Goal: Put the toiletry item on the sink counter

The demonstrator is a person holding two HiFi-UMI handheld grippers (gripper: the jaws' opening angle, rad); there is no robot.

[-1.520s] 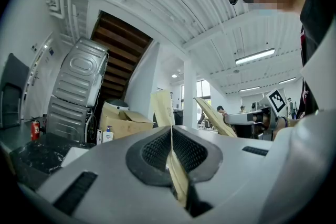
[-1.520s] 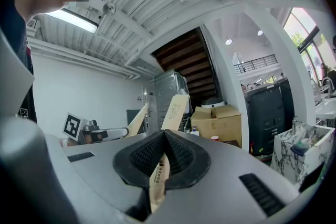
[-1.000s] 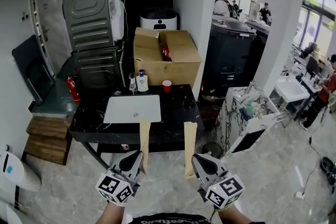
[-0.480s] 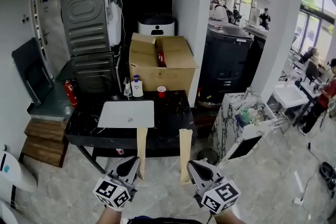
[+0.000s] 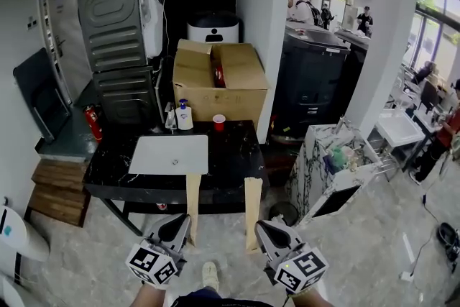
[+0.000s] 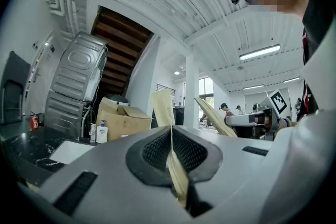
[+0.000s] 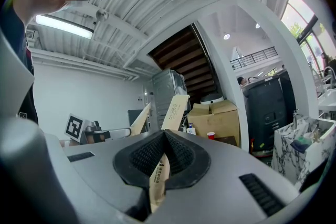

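Packets upright, short of table (image 5: 237,149).
Our L hand-held gripper (image 5: 182,221) pinches L packet (image 5: 192,201), R hand-held gripper (image 5: 263,226) R packet (image 5: 251,211); both level.

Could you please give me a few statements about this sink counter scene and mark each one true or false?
1. The left tool is shut on a tan paper packet. True.
2. The right tool is empty. False: it is shut on a second tan paper packet.
3. A red cup stands on the black counter. True.
4. The soap pump bottle stands inside the white basin. False: it stands on the counter behind the basin, in front of the cardboard box.
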